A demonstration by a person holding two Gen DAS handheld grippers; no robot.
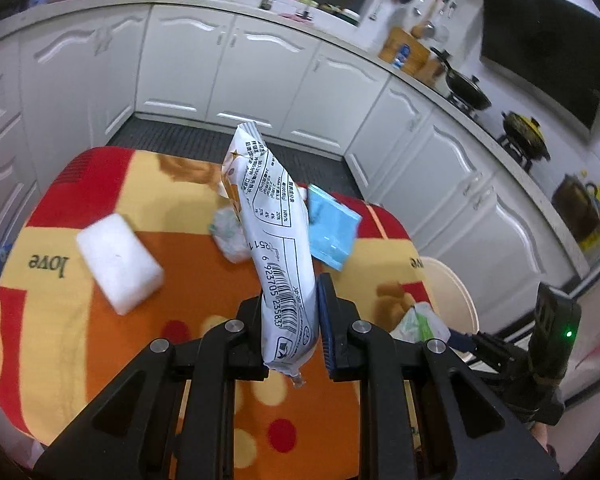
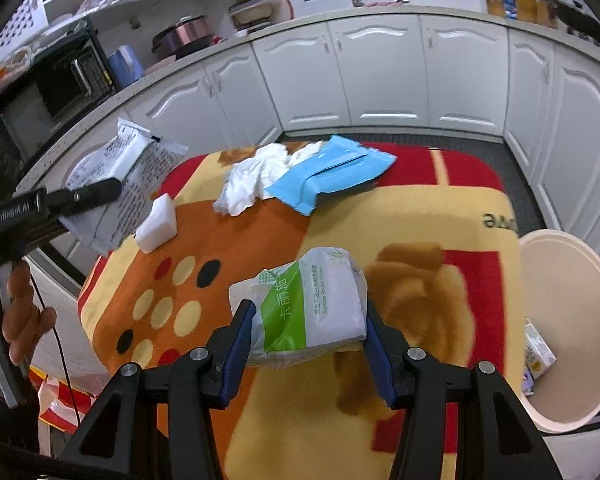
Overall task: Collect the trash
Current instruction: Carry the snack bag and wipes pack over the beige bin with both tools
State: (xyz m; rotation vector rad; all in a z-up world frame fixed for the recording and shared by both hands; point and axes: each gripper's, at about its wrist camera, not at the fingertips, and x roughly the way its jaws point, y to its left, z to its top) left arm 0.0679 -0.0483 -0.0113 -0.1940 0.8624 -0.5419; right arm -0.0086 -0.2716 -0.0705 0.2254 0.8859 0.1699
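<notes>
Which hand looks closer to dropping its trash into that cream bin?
Probably the right. The right gripper is clamped on the green tissue pack, with the cream bin just beside it. The left gripper, gripping the white wrapper, sits farther from the bin, across the table.

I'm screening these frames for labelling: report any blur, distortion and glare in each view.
Left wrist view: strong fisheye bending of the cabinets; white sponge smeared, barcoded wrapper sharp. Right wrist view: same curvature, dark corners; tissue pack sharp, blue wrapper soft; no strong glare.
</notes>
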